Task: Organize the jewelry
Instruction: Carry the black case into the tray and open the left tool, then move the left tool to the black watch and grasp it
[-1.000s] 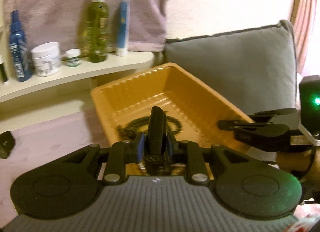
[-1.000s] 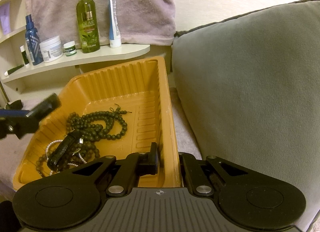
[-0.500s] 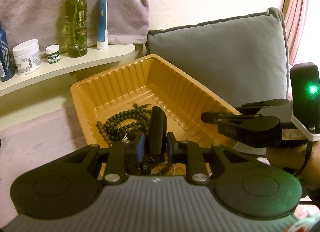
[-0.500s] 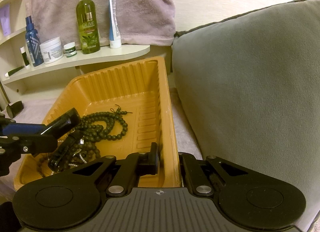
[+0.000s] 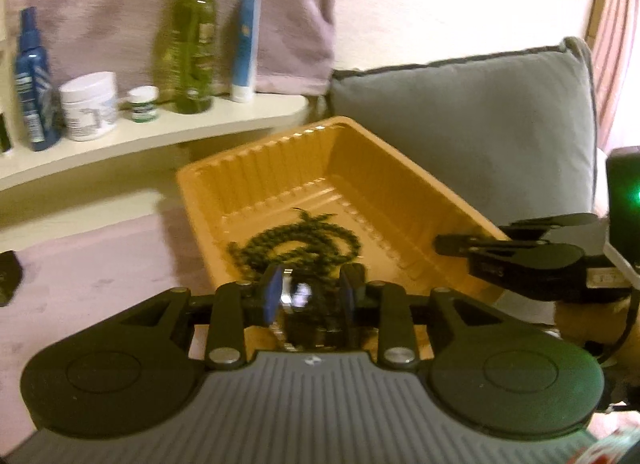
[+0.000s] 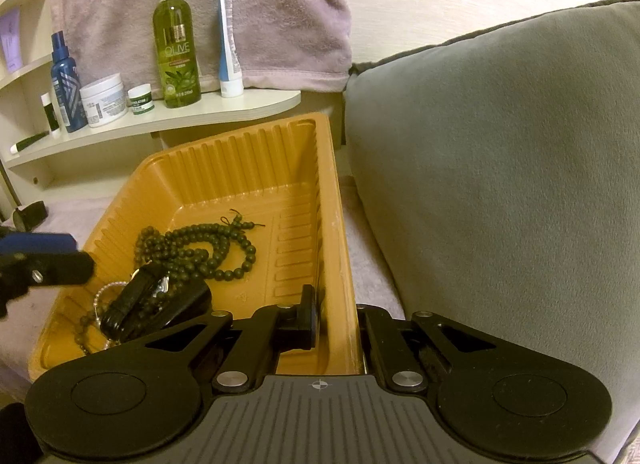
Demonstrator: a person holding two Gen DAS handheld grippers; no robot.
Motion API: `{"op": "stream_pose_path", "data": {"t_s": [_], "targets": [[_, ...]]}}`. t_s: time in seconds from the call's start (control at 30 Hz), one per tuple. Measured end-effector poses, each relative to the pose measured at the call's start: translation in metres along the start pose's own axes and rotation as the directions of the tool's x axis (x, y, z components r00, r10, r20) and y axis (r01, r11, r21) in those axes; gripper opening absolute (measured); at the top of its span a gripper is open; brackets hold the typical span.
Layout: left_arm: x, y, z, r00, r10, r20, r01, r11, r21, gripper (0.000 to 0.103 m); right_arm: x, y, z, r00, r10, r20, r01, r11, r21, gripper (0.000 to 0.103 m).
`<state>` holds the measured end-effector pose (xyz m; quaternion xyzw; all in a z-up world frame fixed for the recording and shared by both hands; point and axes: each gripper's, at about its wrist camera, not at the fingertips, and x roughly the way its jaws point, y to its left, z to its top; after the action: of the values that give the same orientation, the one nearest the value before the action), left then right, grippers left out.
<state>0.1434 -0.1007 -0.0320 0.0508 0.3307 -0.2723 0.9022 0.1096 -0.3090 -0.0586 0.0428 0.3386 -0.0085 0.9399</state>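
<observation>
Left gripper tilts down over the tray, jaws opening. Right gripper, also tilted down, is clamped on the tray's right wall.

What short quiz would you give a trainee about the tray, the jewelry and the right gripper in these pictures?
1. True or false: the green bead necklace lies on the shelf.
2. What is the right gripper shut on? A: the grey cushion. B: the side wall of the orange tray. C: the olive bottle.
3. Name the black item that lies on the beads at the near end of the tray.

Key: 1 false, it lies in the tray. 2 B. 3 the watch.
</observation>
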Motion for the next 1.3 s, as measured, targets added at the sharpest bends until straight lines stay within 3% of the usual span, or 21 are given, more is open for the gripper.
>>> {"op": "stream_pose_path", "data": {"t_s": [0.23,0.43,0.63,0.8,0.9,1.07,1.3], "targets": [[-0.015,0.039,-0.003,0.994,0.107,0.023,-0.105,0.992,-0.065,0.027,0.000,0.000,0.000,1.000,-0.001,0.000,0.001,1.000,-0.003,0.005],[-0.029,0.079,-0.013,0.975,0.223,0.026,-0.217,0.967,-0.135,0.027,0.000,0.000,-0.001,1.000,-0.002,0.000,0.002,1.000,-0.003,0.005],[-0.045,0.123,-0.027,0.936,0.351,0.017,-0.341,0.920,-0.196,0.028,0.000,0.000,-0.001,1.000,-0.004,-0.002,0.004,1.000,-0.005,0.005],[-0.051,0.157,-0.034,0.899,0.439,0.009,-0.424,0.874,-0.236,0.034,0.001,0.000,-0.001,1.000,-0.008,-0.005,0.008,1.000,-0.010,0.005],[-0.048,0.174,-0.036,0.883,0.470,-0.007,-0.456,0.853,-0.253,0.038,0.002,0.000,-0.001,1.000,-0.009,-0.007,0.009,1.000,-0.010,0.005],[-0.038,0.193,-0.038,0.863,0.505,-0.019,-0.490,0.828,-0.274,0.056,0.003,-0.001,-0.001,1.000,-0.009,-0.010,0.009,1.000,-0.012,0.005],[-0.026,0.209,-0.042,0.854,0.519,-0.024,-0.505,0.817,-0.279,0.058,0.005,0.000,-0.001,1.000,-0.011,-0.013,0.011,1.000,-0.012,0.006]]}}
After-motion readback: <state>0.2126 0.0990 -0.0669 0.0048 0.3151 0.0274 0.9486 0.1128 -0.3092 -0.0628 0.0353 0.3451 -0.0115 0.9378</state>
